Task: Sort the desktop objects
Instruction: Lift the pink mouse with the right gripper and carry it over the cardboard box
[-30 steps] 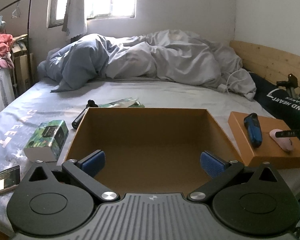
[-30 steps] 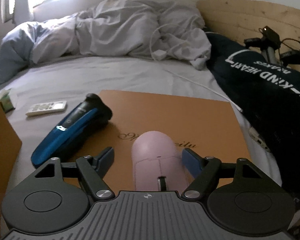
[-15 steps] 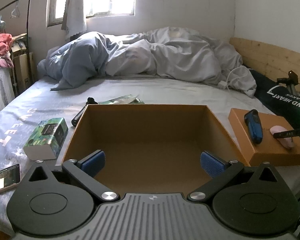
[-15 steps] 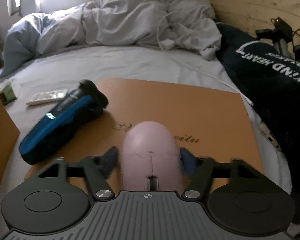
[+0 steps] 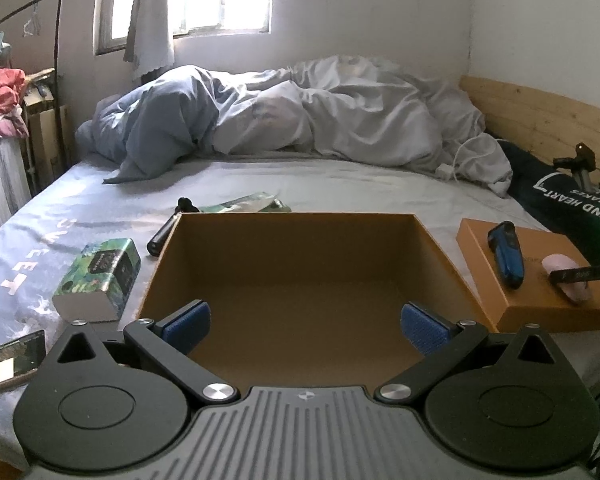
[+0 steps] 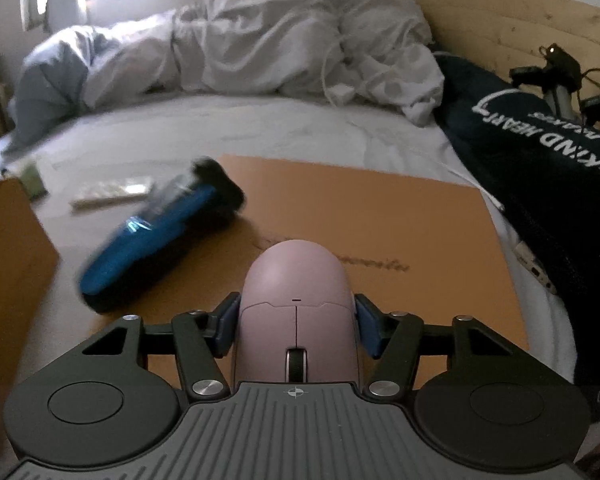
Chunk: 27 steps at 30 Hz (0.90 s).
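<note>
Right gripper (image 6: 296, 322) clamped on the pink mouse (image 6: 296, 312); left gripper (image 5: 305, 326) spread wide, holding nothing.

Your right pads (image 6: 226, 322) press both flanks of the mouse, which sits on the flat orange box (image 6: 400, 220). The blue shaver (image 6: 156, 236) lies on that box at 10 o'clock from the mouse, blurred. Your left gripper hangs over the open brown box (image 5: 296, 264); from it, the green packet (image 5: 100, 280) lies at 9 o'clock, the orange box at 3 o'clock, all on the bed (image 5: 100, 208).
</note>
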### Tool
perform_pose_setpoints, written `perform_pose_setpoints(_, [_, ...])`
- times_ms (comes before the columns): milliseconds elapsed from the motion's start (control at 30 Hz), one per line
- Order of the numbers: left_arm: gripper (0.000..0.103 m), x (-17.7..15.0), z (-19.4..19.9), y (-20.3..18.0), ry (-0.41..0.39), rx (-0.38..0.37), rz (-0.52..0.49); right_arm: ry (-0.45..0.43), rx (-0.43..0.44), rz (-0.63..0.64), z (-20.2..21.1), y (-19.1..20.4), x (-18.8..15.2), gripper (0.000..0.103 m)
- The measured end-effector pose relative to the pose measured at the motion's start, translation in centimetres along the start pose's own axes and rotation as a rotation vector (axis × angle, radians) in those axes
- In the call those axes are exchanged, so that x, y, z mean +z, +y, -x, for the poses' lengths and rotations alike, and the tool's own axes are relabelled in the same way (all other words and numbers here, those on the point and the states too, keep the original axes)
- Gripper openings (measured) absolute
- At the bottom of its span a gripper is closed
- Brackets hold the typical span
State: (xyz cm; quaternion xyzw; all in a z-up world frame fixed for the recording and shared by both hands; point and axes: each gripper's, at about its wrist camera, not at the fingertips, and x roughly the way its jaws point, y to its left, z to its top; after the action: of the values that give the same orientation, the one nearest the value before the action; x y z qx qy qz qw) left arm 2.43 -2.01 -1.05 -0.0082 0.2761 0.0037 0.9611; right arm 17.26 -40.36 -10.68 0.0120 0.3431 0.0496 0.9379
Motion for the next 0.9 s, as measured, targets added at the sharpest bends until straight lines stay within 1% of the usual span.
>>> perform_pose_setpoints(233, [0.103,0.6,0.3,1.4,-0.03,0.046,-0.018,-0.072,0.101,-0.017,5.5,4.3,1.7,0.062])
perform_pose_setpoints(367, [0.103,1.0,0.7,2.5,-0.05,0.064,0.001,-0.106,0.169,0.002,8.1,7.9,3.3,0.062])
perform_pose_setpoints(567, [0.103,1.3,1.0,3.8,-0.078,0.083,0.003,-0.151,0.273,0.036,11.6,13.8,5.8,0.062])
perform_pose_setpoints(767, [0.103,1.6,1.2,5.1,-0.113,0.12,0.026,-0.127,0.337,0.108,11.4,19.5,6.5,0.062])
perform_pose_setpoints(900, [0.103,1.8,1.5,5.8,-0.127,0.124,0.064,-0.068,0.33,0.137,9.4,21.0,6.2,0.062])
